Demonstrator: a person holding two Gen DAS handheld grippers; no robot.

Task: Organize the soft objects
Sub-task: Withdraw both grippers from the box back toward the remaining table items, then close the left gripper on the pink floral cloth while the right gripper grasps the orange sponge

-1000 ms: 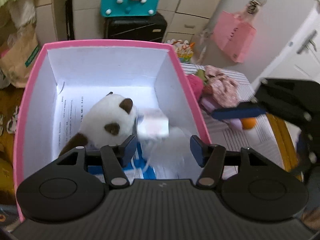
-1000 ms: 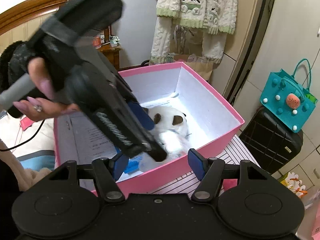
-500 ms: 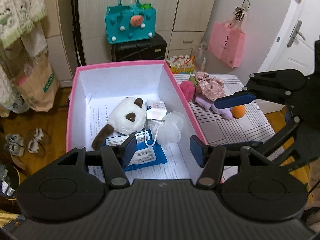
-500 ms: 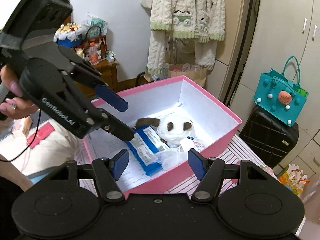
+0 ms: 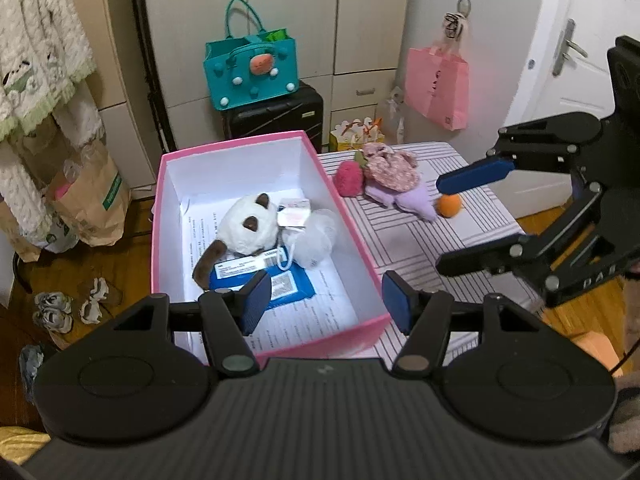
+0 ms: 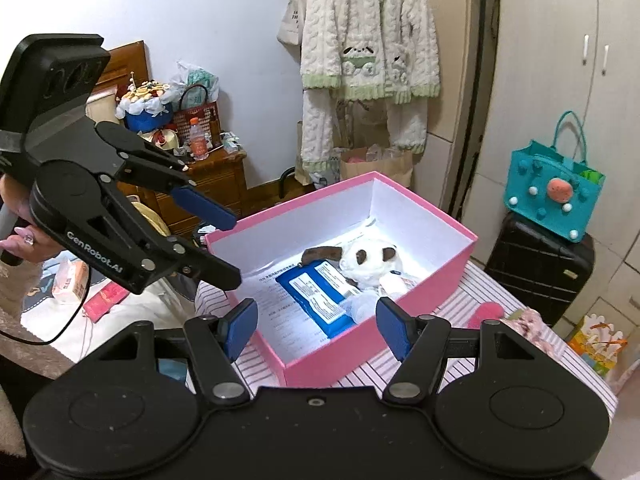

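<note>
Beyond the pink box (image 5: 362, 236), on the striped surface (image 5: 432, 240), three soft things are lying loose: a pink pom-pom (image 5: 349, 178), a floral-and-lilac cloth bundle (image 5: 394, 184) and a small orange ball (image 5: 449, 205). The bundle is stretching its long axis slantwise, from the far box corner toward the ball. Inside the box a white plush toy (image 5: 250, 226), a blue wipes pack (image 5: 264, 276) and a pale mesh pouch (image 5: 314, 242) are already sitting together. The left gripper (image 5: 325, 300) is hovering over the near box rim with its jaws opening and nothing between them. The right gripper (image 5: 468, 216) is hanging over the surface, jaws apart and empty, its upper finger reaching just beside the orange ball in the left wrist view. Judging from this, the right hand is nearer the loose items; they are lying ahead and to the right of the left one, across the box wall.
</note>
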